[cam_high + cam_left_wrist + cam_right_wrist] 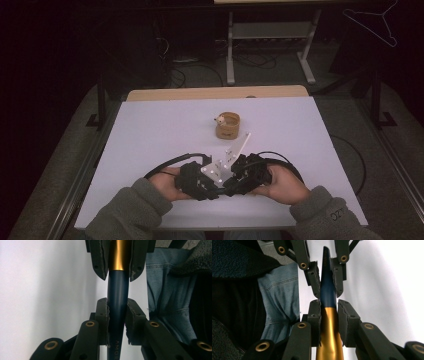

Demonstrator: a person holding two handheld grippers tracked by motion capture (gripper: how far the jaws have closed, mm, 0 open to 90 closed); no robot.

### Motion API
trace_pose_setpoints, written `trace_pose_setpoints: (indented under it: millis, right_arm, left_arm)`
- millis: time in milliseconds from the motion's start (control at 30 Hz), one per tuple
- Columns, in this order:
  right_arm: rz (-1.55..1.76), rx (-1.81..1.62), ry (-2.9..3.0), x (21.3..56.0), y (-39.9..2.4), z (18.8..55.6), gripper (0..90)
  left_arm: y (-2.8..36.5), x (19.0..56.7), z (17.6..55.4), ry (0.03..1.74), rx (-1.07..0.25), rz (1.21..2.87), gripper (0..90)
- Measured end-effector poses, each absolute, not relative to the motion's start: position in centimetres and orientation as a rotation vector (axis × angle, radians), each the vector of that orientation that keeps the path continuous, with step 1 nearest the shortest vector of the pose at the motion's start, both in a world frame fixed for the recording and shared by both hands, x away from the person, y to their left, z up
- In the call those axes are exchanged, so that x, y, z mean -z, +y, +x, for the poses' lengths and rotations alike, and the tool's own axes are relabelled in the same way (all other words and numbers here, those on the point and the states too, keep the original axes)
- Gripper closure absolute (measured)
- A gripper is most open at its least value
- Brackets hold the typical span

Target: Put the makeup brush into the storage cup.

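Note:
A pen-like tube is held level between my two grippers, which face each other tip to tip near the table's front edge. Its dark blue part [117, 302] with faint lettering sits in my left gripper [117, 305], whose pads press on it. The gold part [329, 335] sits in my right gripper [329, 305], shut on it. In the high view, the left gripper [212, 189] and the right gripper [239, 181] meet over the table, each in a hand, and the tube is hidden between them.
A small round wooden cup [228, 125] with a pale little object at its rim stands mid-table beyond the grippers. The white table top [150, 135] stretches to both sides. The person's jeans [165, 290] show past the table's near edge.

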State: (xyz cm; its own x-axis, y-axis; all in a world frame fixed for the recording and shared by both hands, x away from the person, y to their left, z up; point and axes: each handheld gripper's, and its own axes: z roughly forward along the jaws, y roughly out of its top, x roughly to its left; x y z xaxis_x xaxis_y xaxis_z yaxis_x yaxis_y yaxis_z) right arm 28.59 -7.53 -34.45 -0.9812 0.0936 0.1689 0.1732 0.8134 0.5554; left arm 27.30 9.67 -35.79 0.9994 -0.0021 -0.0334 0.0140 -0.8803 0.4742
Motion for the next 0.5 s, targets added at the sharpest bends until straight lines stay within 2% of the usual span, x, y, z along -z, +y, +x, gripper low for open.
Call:
trace_pose_setpoints:
  millis: [100,167,200,400,500]
  right_arm:
    - [-0.217,0.942,-2.888,34.4,-7.7,28.6,69.4]
    - [-0.247,1.033,-2.886,34.2,-8.2,28.9,51.1]
    - [-0.302,1.058,-2.871,34.1,-8.6,29.1,51.7]
    - [-0.513,1.228,-2.795,34.1,-11.2,29.7,42.8]
    - [-0.649,1.294,-2.721,34.8,-12.2,29.6,42.6]
  left_arm:
    - [10.2,35.8,27.4,0.068,0.031,2.611,75.1]
    - [10.8,36.1,27.6,0.122,0.017,2.589,75.3]
    - [11.1,36.3,27.7,0.145,0.022,2.576,75.3]
    - [13.0,37.2,28.5,0.291,0.002,2.504,75.4]
    - [13.8,37.3,28.8,0.362,-0.031,2.461,75.5]
